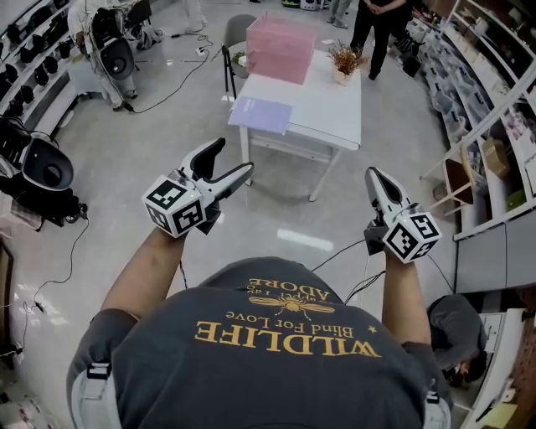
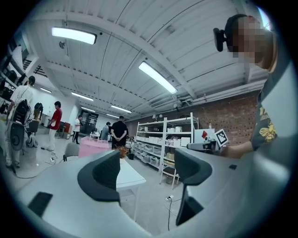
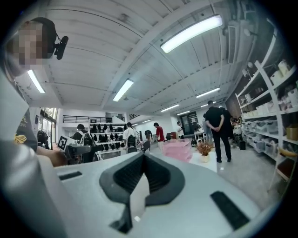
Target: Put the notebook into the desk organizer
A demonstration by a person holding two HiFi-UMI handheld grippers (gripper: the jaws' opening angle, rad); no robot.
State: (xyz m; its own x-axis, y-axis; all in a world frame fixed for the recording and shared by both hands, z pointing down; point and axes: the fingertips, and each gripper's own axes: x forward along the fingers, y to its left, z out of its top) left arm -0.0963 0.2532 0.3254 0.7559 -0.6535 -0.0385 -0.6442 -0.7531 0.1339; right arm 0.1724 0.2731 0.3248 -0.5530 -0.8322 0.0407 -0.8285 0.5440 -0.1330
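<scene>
A lavender notebook (image 1: 261,114) lies flat on the near left corner of a white table (image 1: 327,100). A pink translucent desk organizer (image 1: 280,48) stands at the table's far end, also in the left gripper view (image 2: 93,146) and the right gripper view (image 3: 177,149). Both grippers are held level over the floor, well short of the table. My left gripper (image 1: 234,157) is open with nothing between its jaws (image 2: 146,169). My right gripper (image 1: 373,173) is shut and empty (image 3: 143,174).
A small dried plant (image 1: 345,63) stands on the table's far right. A grey chair (image 1: 234,33) is behind the table and a person (image 1: 381,25) stands beyond it. Shelving (image 1: 494,126) lines the right side. Cables cross the floor (image 1: 167,92) at left.
</scene>
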